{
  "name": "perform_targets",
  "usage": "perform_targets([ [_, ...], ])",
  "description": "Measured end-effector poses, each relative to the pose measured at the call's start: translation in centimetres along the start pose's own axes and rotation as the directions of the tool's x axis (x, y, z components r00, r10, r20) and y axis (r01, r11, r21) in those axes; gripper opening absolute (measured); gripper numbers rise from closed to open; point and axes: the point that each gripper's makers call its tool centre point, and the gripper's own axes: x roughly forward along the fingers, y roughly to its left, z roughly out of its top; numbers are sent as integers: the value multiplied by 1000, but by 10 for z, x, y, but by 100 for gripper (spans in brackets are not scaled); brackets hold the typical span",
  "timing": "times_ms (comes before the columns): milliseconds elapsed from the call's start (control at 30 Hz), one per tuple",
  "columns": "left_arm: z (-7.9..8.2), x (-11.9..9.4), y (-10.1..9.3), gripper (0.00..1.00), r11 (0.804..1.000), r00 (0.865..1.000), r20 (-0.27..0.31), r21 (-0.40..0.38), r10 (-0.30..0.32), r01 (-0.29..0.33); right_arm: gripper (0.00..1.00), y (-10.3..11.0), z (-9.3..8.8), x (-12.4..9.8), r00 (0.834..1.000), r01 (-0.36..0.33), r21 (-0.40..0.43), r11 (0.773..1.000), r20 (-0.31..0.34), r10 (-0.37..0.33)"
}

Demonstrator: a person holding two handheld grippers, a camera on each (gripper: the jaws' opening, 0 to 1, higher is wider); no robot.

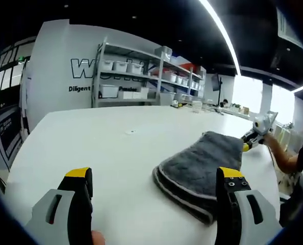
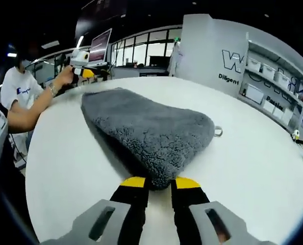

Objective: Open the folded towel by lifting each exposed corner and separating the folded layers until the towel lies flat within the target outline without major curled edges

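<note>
Towel (image 2: 146,135), grey and folded with 2 pale-trimmed layers at its near edge, lies on the white table (image 1: 90,148). In the right gripper view, the right gripper (image 2: 154,182) is clenched on the towel's nearest corner. In the left gripper view, the left gripper (image 1: 154,178) hangs released, jaws wide apart, beside the towel's trimmed edge. Bare tabletop surrounds the towel on all sides.

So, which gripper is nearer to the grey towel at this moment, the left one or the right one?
Right. The right gripper has its jaws around a corner of the grey towel. The left gripper is open, short of the towel's near folded edge.
</note>
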Motion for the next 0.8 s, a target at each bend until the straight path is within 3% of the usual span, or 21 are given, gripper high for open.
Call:
perform_targets([
  [267, 2, -1, -3, 99, 1000, 1000, 2, 11, -10, 10, 63, -5, 6, -9, 1000, 28, -46, 999, -9, -29],
  [433, 5, -2, -3, 99, 1000, 1000, 9, 13, -15, 15, 71, -7, 14, -19, 999, 44, -50, 998, 0, -44],
  [667, 4, -2, -3, 99, 1000, 1000, 6, 14, -15, 15, 100, 2, 15, -24, 998, 52, -48, 998, -26, -53],
  [800, 5, -3, -4, 99, 1000, 1000, 9, 17, -19, 19, 99, 3, 17, -26, 997, 62, -43, 997, -37, -63],
])
